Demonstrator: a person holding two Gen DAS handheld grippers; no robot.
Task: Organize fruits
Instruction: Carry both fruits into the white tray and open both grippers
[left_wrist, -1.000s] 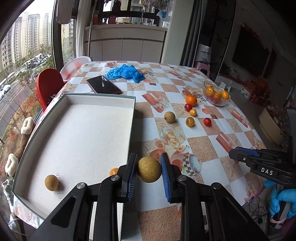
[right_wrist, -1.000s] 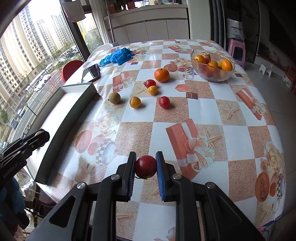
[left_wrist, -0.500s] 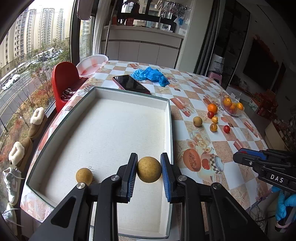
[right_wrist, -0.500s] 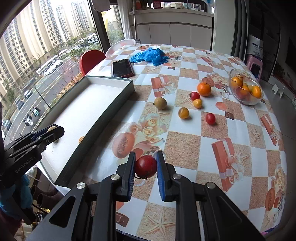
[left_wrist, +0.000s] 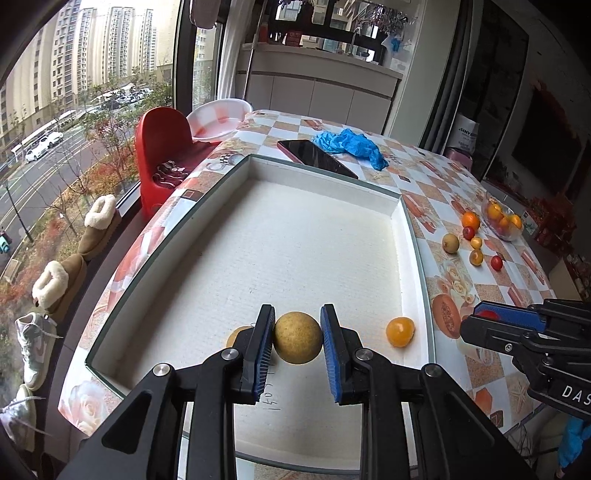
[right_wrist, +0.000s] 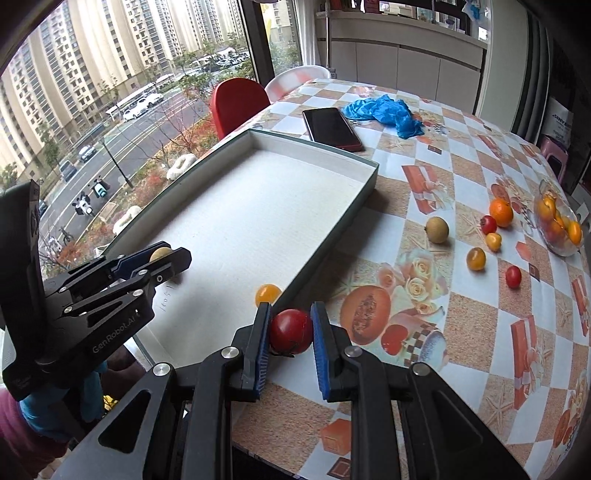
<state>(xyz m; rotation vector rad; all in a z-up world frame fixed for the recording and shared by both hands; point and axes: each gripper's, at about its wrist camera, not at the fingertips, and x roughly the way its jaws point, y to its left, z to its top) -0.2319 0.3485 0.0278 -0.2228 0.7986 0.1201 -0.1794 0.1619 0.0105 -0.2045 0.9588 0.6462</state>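
The left gripper (left_wrist: 297, 338) has its jaws clamped on a tan round fruit (left_wrist: 297, 336), held over the near end of a white tray (left_wrist: 415, 236). Just behind the left jaw, a second tan fruit (left_wrist: 236, 334) lies on the tray floor, mostly hidden. To the right of the jaws, an orange fruit (left_wrist: 400, 331) rests on the tray floor close to the right wall. Handwriting shows on the tray floor below the jaws.

The right gripper (right_wrist: 290, 331) has its jaws clamped on a red fruit (right_wrist: 291, 331), held over the counter (right_wrist: 461, 332) just outside the tray's right wall. The same orange fruit sits just beyond its left jaw, inside the tray.

Farther ahead and right of the right jaws, loose fruit lies on the patterned cloth: a small red one (right_wrist: 513, 276), a yellow-orange one (right_wrist: 475, 258), a tan one (right_wrist: 437, 229), a small yellow one (right_wrist: 493, 240), a red one (right_wrist: 488, 223) and an orange (right_wrist: 501, 212). Beyond these, near the counter's right edge, a glass bowl (right_wrist: 561, 247) holds more orange fruit.

Past the tray's far wall a dark phone (right_wrist: 331, 128) lies flat, and just beside it a crumpled blue glove (right_wrist: 384, 112). Beyond the counter's left edge stand a red chair (left_wrist: 162, 140) and a white chair (left_wrist: 216, 118).
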